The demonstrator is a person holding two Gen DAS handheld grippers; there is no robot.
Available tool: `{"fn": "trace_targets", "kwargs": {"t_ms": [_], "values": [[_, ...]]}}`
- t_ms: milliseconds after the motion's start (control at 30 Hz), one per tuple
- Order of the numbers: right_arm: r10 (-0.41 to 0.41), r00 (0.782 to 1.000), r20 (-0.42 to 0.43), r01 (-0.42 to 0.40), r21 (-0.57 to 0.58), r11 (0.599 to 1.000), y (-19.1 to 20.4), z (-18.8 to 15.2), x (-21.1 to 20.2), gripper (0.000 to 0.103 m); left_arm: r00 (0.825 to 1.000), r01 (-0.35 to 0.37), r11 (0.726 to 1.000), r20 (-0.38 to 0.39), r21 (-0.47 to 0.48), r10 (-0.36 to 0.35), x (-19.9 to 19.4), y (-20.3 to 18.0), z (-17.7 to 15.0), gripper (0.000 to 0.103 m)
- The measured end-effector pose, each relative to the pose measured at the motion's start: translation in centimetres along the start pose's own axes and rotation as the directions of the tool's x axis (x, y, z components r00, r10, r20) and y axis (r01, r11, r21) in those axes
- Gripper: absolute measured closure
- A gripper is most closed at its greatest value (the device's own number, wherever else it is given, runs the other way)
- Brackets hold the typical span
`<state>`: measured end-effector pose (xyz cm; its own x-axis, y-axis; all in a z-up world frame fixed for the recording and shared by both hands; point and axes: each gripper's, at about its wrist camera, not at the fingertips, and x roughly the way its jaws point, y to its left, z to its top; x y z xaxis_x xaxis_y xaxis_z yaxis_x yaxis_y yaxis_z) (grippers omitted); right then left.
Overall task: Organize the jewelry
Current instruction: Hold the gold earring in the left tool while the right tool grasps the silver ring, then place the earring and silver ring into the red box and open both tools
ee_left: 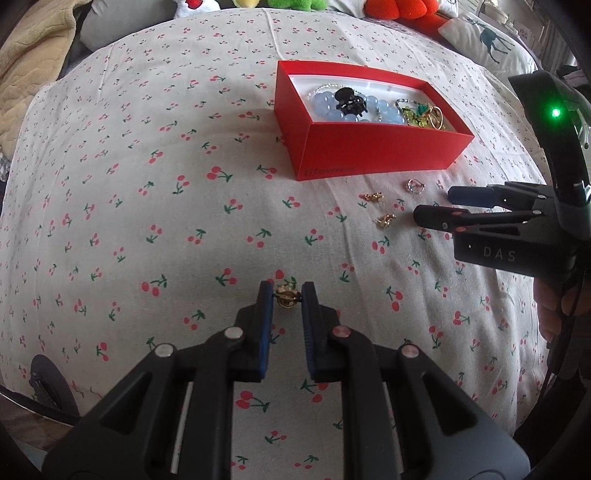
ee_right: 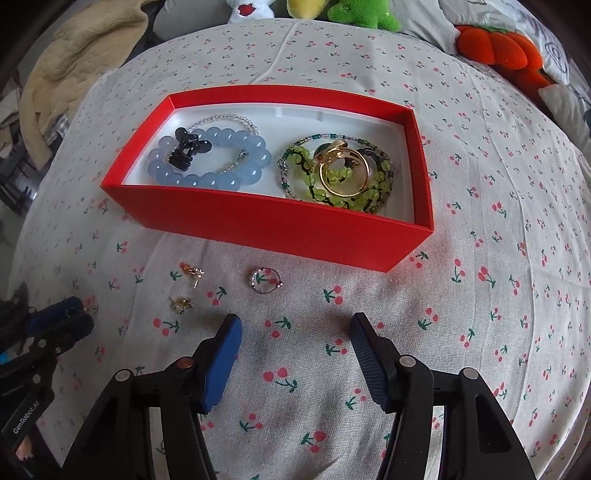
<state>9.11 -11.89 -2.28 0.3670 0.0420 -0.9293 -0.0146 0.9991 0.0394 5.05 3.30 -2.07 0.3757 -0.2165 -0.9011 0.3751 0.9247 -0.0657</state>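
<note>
A red box [ee_right: 280,225] [ee_left: 373,155] on the cherry-print sheet holds a blue bead bracelet [ee_right: 207,162], a black hair clip [ee_right: 188,147], green beads [ee_right: 332,184] and a gold bangle [ee_right: 343,173]. My left gripper [ee_left: 287,297] is shut on a small gold earring [ee_left: 287,298], just above the sheet. In front of the box lie two gold earrings [ee_right: 192,272] [ee_right: 181,303] and a silver ring [ee_right: 266,280]. My right gripper [ee_right: 295,328] is open and empty, just short of the ring. It shows at the right in the left wrist view [ee_left: 436,205].
Plush toys [ee_right: 362,13] and pillows [ee_left: 487,40] line the far edge of the bed. A beige blanket [ee_right: 81,55] lies at the far left. The left gripper shows at the lower left in the right wrist view [ee_right: 70,314].
</note>
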Motion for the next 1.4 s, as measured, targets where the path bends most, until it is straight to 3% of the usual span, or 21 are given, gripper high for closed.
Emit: {"fn": "trace_targets", "kwargs": {"t_ms": [333, 533, 1000, 1400], "values": [[0.000, 1.000, 0.020, 0.000, 0.004, 1.000, 2.6, 2.1, 1.2, 0.065, 1.000, 0.023, 1.000, -0.003, -0.001, -0.023, -0.1, 0.0, 0.2, 0.086], [0.019, 1.000, 0.024, -0.019, 0.006, 1.000, 2.9, 3.3, 1.6, 0.083, 1.000, 0.026, 1.000, -0.004, -0.012, -0.027, 0.1, 0.5, 0.6, 0.086], [0.106, 0.994, 0.012, -0.107, 0.046, 0.993, 1.4, 3.1, 0.7, 0.084, 0.999, 0.031, 0.999, 0.014, -0.032, -0.030, -0.3, 0.5, 1.4, 0.086], [0.158, 0.984, 0.078, -0.163, 0.050, 0.985, -0.1, 2.7, -3.1, 0.083, 0.995, 0.066, 0.997, 0.080, -0.049, -0.062, -1.7, -0.5, 4.3, 0.086]]}}
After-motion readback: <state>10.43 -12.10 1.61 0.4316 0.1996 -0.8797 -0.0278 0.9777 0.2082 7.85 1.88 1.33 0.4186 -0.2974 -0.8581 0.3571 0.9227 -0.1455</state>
